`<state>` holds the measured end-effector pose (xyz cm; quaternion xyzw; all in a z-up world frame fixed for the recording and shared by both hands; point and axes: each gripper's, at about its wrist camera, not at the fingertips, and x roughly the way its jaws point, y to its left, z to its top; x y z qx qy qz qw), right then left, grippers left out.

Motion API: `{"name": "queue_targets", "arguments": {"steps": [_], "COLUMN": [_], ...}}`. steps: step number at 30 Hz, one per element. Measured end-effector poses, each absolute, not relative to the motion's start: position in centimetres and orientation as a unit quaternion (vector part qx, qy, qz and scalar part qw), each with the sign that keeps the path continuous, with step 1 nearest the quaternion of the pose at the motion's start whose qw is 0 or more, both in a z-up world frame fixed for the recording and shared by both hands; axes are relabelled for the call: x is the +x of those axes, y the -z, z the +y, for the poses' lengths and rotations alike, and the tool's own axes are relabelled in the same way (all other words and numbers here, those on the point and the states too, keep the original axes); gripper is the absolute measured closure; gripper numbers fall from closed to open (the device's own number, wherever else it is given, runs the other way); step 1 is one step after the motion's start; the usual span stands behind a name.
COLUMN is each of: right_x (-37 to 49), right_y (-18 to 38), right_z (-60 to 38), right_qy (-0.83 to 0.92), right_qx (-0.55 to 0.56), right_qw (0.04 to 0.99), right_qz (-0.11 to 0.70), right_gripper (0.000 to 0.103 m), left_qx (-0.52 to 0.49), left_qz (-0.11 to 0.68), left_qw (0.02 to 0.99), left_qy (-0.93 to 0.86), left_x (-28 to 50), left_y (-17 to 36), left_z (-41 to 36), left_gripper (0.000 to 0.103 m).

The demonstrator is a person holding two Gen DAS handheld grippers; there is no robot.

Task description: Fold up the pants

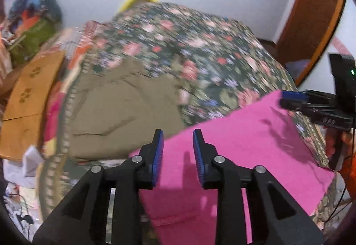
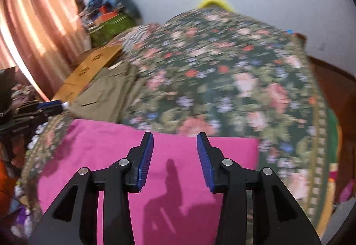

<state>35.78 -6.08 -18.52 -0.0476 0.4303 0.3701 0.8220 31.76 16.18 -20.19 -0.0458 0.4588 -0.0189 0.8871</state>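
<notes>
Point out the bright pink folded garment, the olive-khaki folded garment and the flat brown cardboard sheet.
bright pink folded garment (image 2: 106, 151): right wrist view, flat upper surface.
olive-khaki folded garment (image 1: 124, 111): left wrist view, middle of its top layer.
flat brown cardboard sheet (image 1: 33, 89): left wrist view, printed face.

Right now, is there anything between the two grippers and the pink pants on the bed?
Nothing visible. The pink pants lie flat on the floral bedspread, directly under the open left gripper and right gripper. The khaki garment lies beyond them, apart.
</notes>
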Motion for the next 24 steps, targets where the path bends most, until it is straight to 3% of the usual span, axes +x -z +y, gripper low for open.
{"name": "queue_targets", "arguments": {"steps": [5,12,17,24], "right_x": [35.1,33.4,32.5,28.2], "right_y": [21.9,24.1,23.3,19.0], "right_z": [-2.1,-3.6,-6.4,-6.7], "right_qy": [-0.406,-0.403,-0.367,-0.386], "right_qx": [-0.073,-0.085,-0.086,-0.064], "right_qw": [0.764,0.735,0.752,0.782], "right_qz": [0.497,0.539,0.541,0.485], "right_gripper": [0.066,0.066,0.065,0.064], "left_qx": [-0.028,-0.044,-0.053,-0.070], "left_qz": [0.504,0.510,0.511,0.475], "left_qw": [0.862,0.858,0.857,0.875], "left_qy": [0.048,0.051,0.037,0.061], "left_x": [32.6,30.2,27.7,24.3], "left_y": [23.9,25.1,23.8,20.2], "left_z": [12.7,13.2,13.9,11.5], "left_gripper": [0.076,0.057,0.056,0.055]}}
